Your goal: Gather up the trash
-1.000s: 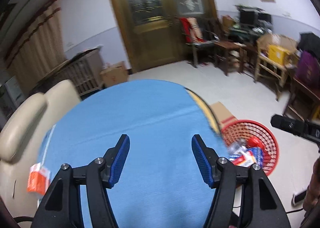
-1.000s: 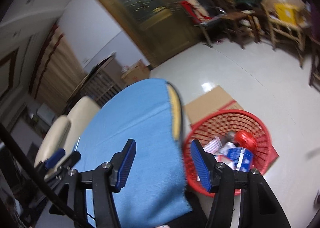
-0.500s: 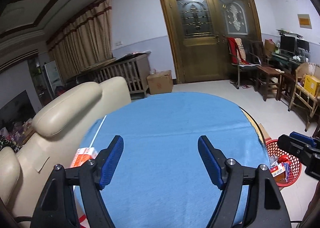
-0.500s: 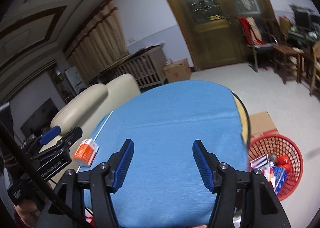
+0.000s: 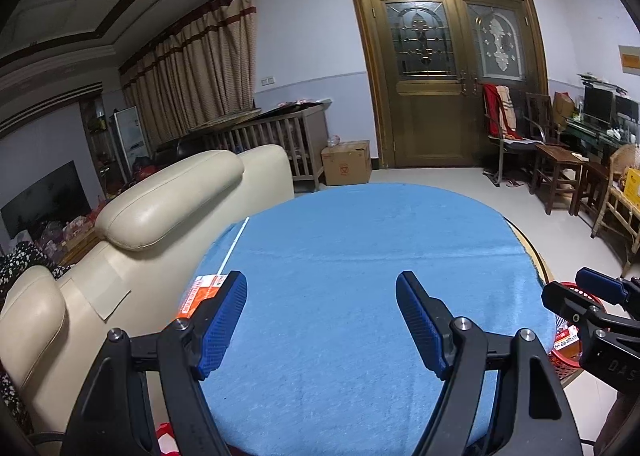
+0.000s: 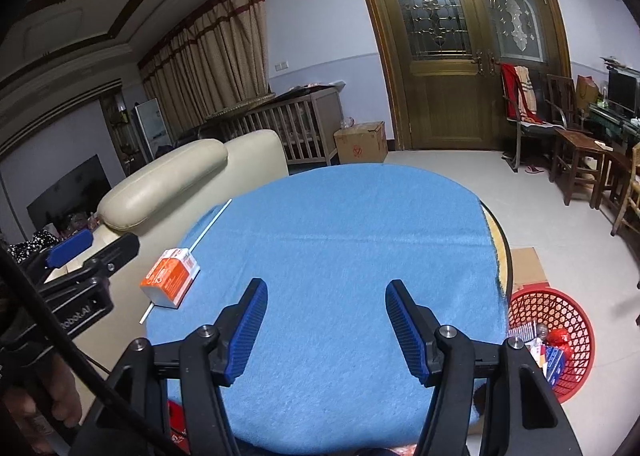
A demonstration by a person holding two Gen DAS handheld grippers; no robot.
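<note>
Blue terry cloth (image 6: 360, 256) drapes a round table whose yellow top and dark rim (image 6: 505, 252) peek out at the right, in a living room with carved wooden double doors (image 5: 444, 71) and striped curtains (image 5: 192, 83). Both tools hang over the fuzzy cloth with ribbed blue pads spread and nothing between them: the left gripper (image 5: 320, 318) and the right gripper (image 6: 322, 320). An orange-and-white carton (image 6: 170, 276) lies near the cloth's left edge, touching a thin white straw-like stick (image 6: 208, 225); the left wrist view shows only its corner (image 5: 200, 290) behind a pad. The right wrist view alone shows the whole red plastic lattice basket (image 6: 560, 320) on the tile floor, wrappers inside. A cream leather sofa (image 5: 168, 203) stands beside the table, with a slatted crib (image 6: 296, 123) and a cardboard box (image 5: 347, 161) beyond.
</note>
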